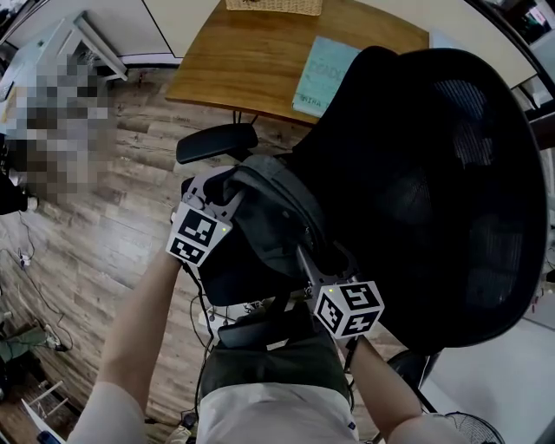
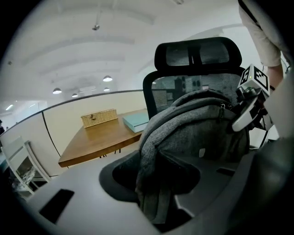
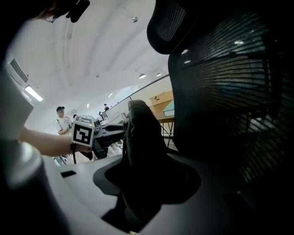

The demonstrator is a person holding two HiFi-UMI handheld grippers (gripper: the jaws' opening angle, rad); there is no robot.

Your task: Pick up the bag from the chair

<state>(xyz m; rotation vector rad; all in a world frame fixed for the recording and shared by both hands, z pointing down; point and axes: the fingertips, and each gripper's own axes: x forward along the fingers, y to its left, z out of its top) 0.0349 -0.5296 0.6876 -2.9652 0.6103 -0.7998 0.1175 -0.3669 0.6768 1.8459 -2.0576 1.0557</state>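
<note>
Gripping a bunched fold of grey cloth, the left gripper (image 1: 224, 192) had its jaws shut tight on the left side of the bag (image 1: 264, 221). Its own view showed the fabric pinched between them. Just beyond it, a black armrest (image 1: 217, 141) stuck out over the wooden floor (image 1: 104, 225).

Farther back stood a wooden counter (image 1: 234, 61). It carried a wicker box (image 1: 273, 5) at its far edge and, to the right of that, a teal book (image 1: 323, 74) partly hidden by the chair.

The bag sat in the middle, between the two grippers. It was a grey backpack, held upright just in front of the backrest and over the seat. The seat below it was hidden, so I could not tell whether the bag rested there or hung clear.

On the bag's right side, the right gripper (image 1: 305, 260) had its jaws closed on a dark edge of it. That gripper's view showed the dark material filling the gap between them, with the left gripper's marker cube (image 3: 83, 133) beyond.

Filling the right of the head view was the chair (image 1: 451, 191), black mesh with a headrest, its backrest rising directly behind the bag.
</note>
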